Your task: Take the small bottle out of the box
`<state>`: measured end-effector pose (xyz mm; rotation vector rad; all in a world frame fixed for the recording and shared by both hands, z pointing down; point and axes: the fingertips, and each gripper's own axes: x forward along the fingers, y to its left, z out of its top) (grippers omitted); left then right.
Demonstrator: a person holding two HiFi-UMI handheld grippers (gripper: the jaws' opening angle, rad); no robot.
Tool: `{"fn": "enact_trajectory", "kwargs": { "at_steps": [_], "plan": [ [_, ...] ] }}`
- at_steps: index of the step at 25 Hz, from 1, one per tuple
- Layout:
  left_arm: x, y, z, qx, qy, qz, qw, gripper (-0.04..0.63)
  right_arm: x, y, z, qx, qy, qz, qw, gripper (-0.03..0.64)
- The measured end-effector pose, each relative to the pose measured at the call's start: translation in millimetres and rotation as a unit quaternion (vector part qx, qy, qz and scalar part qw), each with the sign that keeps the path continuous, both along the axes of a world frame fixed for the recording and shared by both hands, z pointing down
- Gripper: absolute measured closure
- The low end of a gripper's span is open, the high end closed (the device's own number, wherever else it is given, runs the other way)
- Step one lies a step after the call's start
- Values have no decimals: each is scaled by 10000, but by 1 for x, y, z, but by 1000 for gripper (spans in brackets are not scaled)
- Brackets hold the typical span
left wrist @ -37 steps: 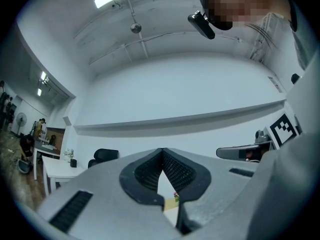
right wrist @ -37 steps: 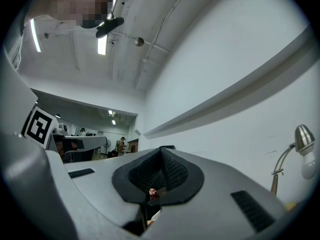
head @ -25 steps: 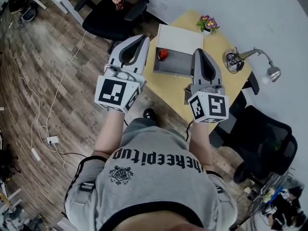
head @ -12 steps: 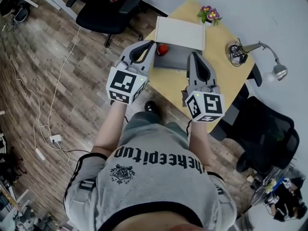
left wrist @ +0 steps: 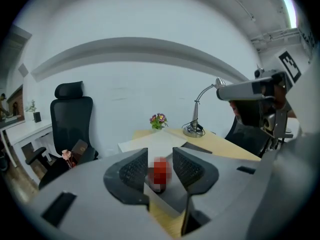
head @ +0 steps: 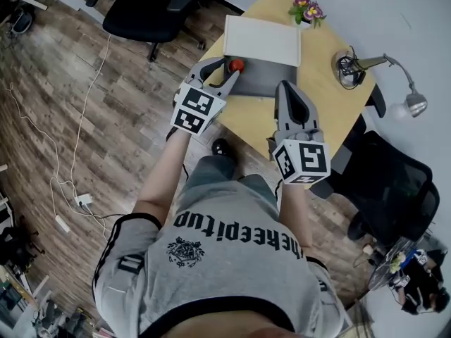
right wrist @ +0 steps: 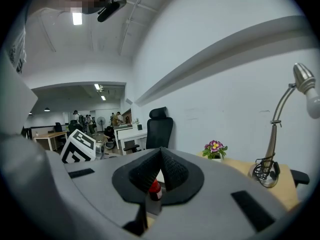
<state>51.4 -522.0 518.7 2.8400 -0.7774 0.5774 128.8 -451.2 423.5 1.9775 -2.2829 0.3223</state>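
A small bottle with a red cap (head: 236,65) stands in the left end of an open grey box (head: 268,84), whose white lid (head: 262,39) lies back behind it. My left gripper (head: 223,69) reaches to the box's left end. Its jaws are opening, and in the left gripper view the bottle (left wrist: 160,171) shows in the gap just beyond the left gripper (left wrist: 160,155), with neither pad touching it. My right gripper (head: 285,88) hovers at the box's near right edge, shut and empty. From the right gripper (right wrist: 161,153) the bottle (right wrist: 155,190) appears low ahead.
The box sits on a yellow wooden desk (head: 331,97) with a flower pot (head: 305,11) and a desk lamp (head: 384,67) at the back right. Black office chairs stand far left (head: 151,9) and near right (head: 394,189). A white cable (head: 42,139) trails over the floor.
My left gripper has moved forward and right to the box's left end, and its jaws have parted. The right gripper has stayed shut near the box's front edge.
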Motion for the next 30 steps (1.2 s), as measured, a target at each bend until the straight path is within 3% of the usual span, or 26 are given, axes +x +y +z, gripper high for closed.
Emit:
{"fn": "enact_trajectory", "kwargs": {
  "at_steps": [7,15,23,30],
  "plan": [
    [18,-7,59,-108,-716,447,9964,400,13,1,9,-144,29,132,9998,615],
    [31,-12,97,-120,-1451,703,9868,377,27,6,16,-260,34,296,9992,615],
    [40,-16,116,-204,-1814,755,9803,373,35,12,18,-319,57,433,9985,615],
    [45,-20,121,-38,-2014,616,9776,376,37,16,17,-337,102,496,9981,615]
  ]
}}
